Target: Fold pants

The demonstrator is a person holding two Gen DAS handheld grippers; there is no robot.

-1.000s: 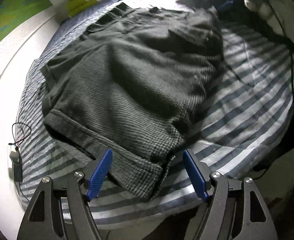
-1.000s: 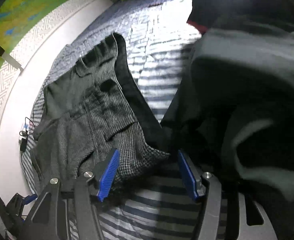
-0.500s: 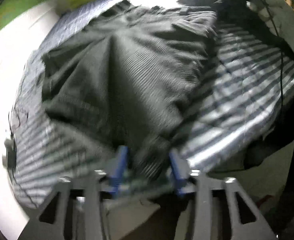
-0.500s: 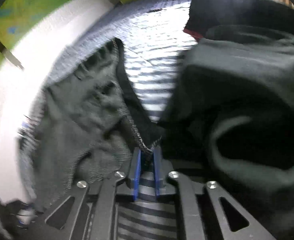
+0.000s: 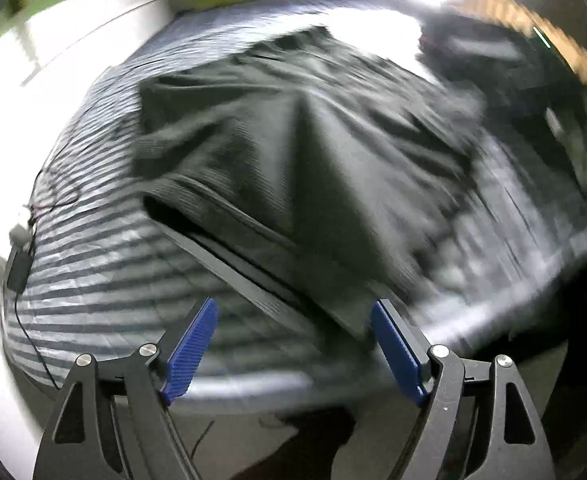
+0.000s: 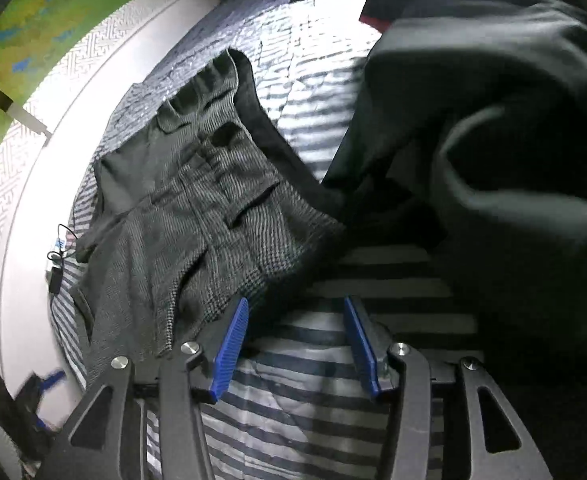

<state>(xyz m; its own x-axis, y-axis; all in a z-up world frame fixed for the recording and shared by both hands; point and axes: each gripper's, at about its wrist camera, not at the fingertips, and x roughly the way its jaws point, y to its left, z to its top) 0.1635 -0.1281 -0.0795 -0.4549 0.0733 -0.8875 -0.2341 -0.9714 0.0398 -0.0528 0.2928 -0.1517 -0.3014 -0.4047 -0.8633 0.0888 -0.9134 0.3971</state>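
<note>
Grey houndstooth pants (image 5: 293, 152) lie spread on the striped bed cover (image 5: 105, 264). In the blurred left wrist view my left gripper (image 5: 293, 308) has its jaws opening wide. A hem corner of the pants (image 5: 349, 316) hangs between the jaws, close by the right blue pad (image 5: 397, 348), and no pad presses on it. In the right wrist view the pants (image 6: 181, 216) sit to the left. My right gripper (image 6: 296, 304) is opening too, with only striped cover between its fingers; the cloth edge lies just beyond its left pad (image 6: 229, 348).
A heap of dark garments (image 6: 493, 128) fills the right of the bed, up against the pants. A small black charger with a cord (image 6: 55, 276) lies at the bed's left edge by the white wall (image 6: 21, 240). The bed's front edge (image 5: 253, 384) runs under the left gripper.
Half a second ago both grippers were pinched on the pants' near edge; now both stand apart again. The left view has swung and the leg hem has come nearer and risen off the cover.
</note>
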